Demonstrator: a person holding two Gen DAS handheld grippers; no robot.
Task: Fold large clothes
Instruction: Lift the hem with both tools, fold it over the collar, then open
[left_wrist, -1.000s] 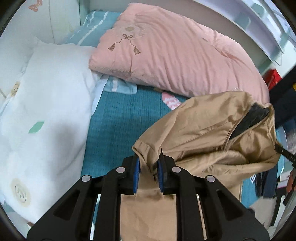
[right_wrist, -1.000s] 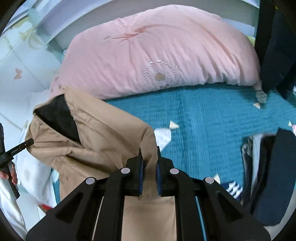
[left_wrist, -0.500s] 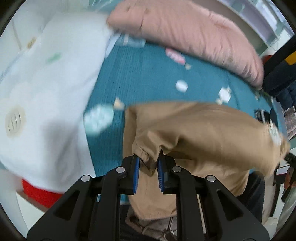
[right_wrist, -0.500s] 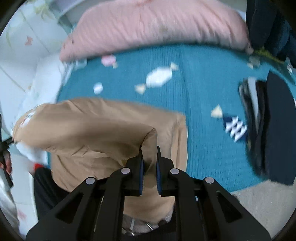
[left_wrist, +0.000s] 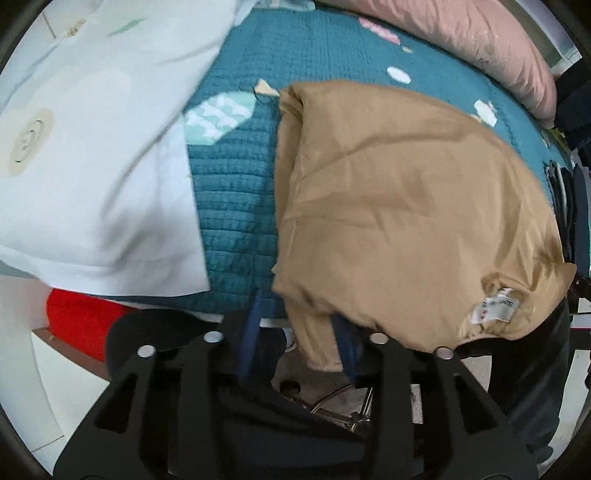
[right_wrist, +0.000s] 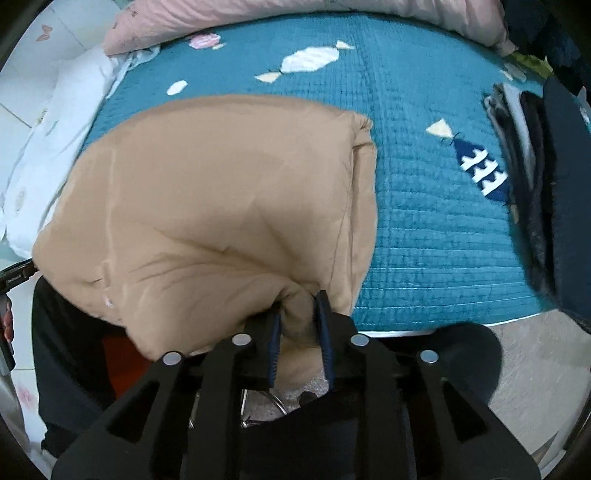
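The jacket (left_wrist: 399, 206) lies on the teal bedspread (left_wrist: 236, 184), its near edge hanging over the bed's edge. Both claws are opening: left gripper (left_wrist: 297, 339) and right gripper (right_wrist: 299, 328) each straddle loose fabric. Bare bedspread lies on either side.

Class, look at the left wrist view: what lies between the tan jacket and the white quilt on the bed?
Only a strip of the teal bedspread with its printed candy shapes separates the tan jacket from the white quilt; nothing rests on it. The left wrist view shows this.
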